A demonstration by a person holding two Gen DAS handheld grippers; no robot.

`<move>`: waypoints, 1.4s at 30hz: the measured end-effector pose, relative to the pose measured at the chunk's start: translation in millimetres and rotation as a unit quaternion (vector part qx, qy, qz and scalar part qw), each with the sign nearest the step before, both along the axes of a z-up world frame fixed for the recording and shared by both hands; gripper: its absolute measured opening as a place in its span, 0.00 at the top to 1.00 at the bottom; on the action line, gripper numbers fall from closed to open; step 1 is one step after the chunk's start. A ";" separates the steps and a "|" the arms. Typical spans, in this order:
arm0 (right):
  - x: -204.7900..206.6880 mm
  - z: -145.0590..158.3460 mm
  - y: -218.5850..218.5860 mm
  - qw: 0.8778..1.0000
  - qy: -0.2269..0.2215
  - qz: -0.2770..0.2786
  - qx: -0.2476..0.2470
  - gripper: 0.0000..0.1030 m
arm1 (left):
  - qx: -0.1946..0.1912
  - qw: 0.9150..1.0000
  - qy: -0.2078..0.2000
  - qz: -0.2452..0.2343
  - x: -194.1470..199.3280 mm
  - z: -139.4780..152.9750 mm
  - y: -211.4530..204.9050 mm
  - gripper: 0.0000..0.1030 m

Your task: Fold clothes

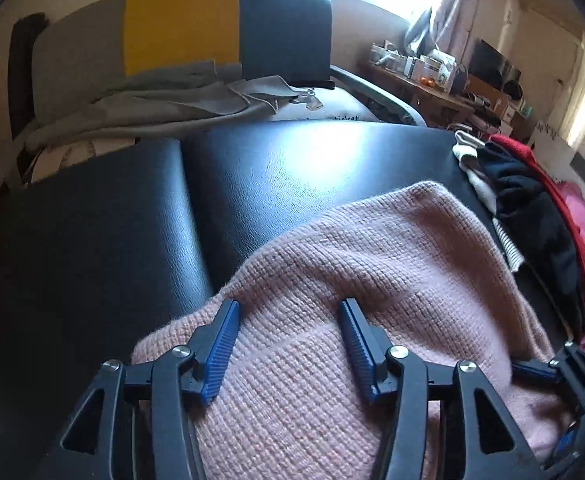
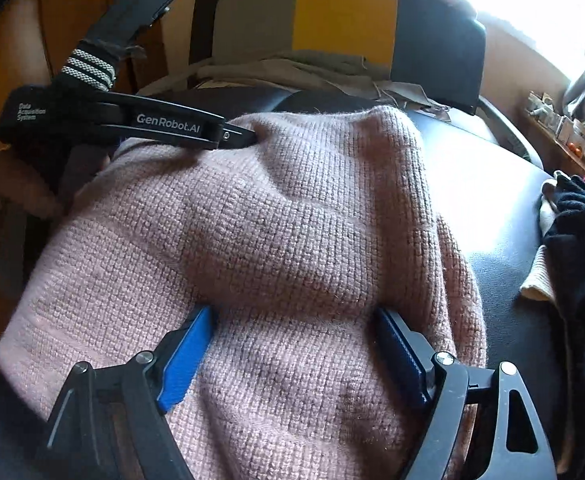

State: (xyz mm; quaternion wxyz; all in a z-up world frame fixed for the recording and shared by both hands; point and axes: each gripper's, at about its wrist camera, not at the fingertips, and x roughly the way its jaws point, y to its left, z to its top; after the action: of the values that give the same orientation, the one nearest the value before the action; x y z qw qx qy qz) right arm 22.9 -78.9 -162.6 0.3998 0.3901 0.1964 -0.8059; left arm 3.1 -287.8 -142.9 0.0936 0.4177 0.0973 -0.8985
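The left tool (image 1: 290,346) sits right over the near part of a soft pink knitted sweater (image 1: 372,264), and its two blue pads are spread apart with only the knit under them, so it is open and holds nothing. The right tool (image 2: 292,354) is just the same, open wide over the pink wool, with a fat bump of sweater between its pads but not pinched. The sweater lies on the shiny black padded tabletop (image 1: 132,208), toward its right side, and it looks folded over once already. A heap of other clothes in dark blue, white and red (image 1: 532,200) waits at the far right. I think the step now is letting go and getting ready for the next fold. To do it well, both tools should lift clear without dragging the wool, then pat the bump flat, and take hold at two matching edges so the fold comes out straight.
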 end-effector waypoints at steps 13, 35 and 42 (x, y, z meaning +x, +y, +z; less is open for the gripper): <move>-11.7 33.0 -7.9 0.997 -0.033 0.069 0.021 0.01 | 0.116 0.989 0.076 0.047 92.1 35.8 -32.3 0.45; -152.1 -21.3 28.3 0.907 -0.389 0.059 -0.148 0.00 | 0.324 0.943 0.080 -0.002 112.2 -24.6 -29.0 0.23; -118.8 -14.4 -1.0 0.939 -0.316 0.099 -0.096 0.04 | 0.321 0.945 0.062 0.004 89.9 -35.3 -19.6 0.36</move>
State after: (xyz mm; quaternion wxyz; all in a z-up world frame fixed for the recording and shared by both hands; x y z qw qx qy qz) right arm -95.9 -80.0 -177.0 0.5549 0.5628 0.0195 -0.6123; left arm 93.0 -307.4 -178.1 -0.0484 0.3690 0.3879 -0.8432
